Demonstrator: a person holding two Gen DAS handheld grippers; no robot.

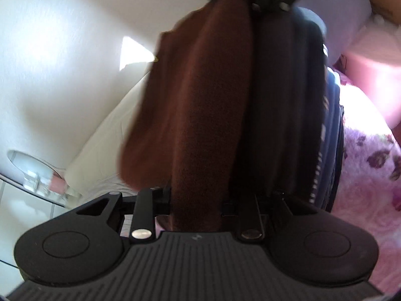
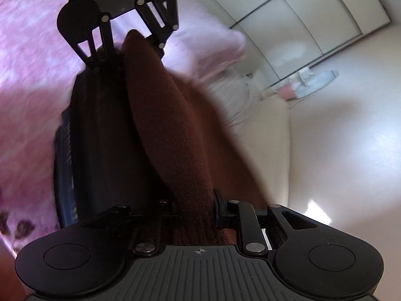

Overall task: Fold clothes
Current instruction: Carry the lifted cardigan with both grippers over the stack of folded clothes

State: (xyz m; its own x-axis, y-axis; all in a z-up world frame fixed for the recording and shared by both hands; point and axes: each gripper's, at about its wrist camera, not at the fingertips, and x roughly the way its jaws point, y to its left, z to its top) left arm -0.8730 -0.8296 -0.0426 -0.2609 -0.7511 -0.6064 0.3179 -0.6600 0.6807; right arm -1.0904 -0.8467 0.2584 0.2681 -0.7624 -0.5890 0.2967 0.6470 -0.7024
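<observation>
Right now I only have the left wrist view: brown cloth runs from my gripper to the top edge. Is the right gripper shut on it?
Observer: Yes. The right gripper is shut on the brown cloth.
Operator: Does the left gripper show from that side?
Observer: Yes. The left gripper pinches the cloth's far end, over the pink blanket.
Operator: Anything to the right of the cloth there?
Observer: White cabinet doors, well behind the cloth.

white wall (image 1: 62,50), sunlit | pink floral bedspread (image 1: 371,175) | pale wardrobe doors (image 2: 313,7), blurred, perhaps closets
</observation>
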